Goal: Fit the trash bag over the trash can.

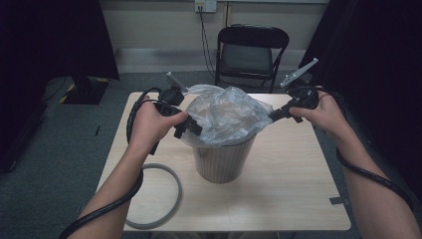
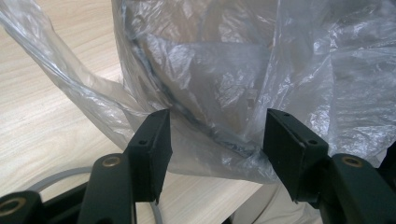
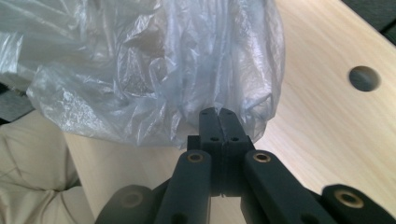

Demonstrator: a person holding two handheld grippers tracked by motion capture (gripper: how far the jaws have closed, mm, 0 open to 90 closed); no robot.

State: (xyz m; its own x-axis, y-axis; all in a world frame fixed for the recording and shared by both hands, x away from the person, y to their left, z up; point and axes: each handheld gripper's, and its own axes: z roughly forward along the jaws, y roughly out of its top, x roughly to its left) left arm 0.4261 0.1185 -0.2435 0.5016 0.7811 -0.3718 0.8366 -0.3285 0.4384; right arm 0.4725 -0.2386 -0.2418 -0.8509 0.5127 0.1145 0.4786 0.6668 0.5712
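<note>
So this is the fiddly part of lining a bin (image 1: 222,160): getting the bag (image 1: 226,117) down over the rim. The bin sits mid-table (image 1: 293,189), and the bag is puffed up over its mouth, mostly bunched on top rather than tucked.

The right gripper (image 3: 219,116) has its jaws pressed together on a pinch of film at the bag's right edge, so that side is anchored. The left gripper (image 2: 215,140) has its jaws spread wide, with the bag's lower fold and what looks like the bin's rim sitting between them, nothing clamped yet.

How I'd play it from here:
- Left side needs to bite the plastic only, not the rim. If the jaws close on both, the film probably tears or just jams.
- Grab low on the fold, near the hem, so there's slack to pull outward and down.
- Keep the right pinch steady as a counter-hold; pulling both sides at once likely drags the whole bag off or tips the bin, which looks light.
- Go slow, since thin film stretches and slips.

There's a grey ring (image 1: 169,199) lying on the table left of the bin, touching nothing. My guess is it clamps over the bag afterwards, so leave an even overhang all round.
</note>
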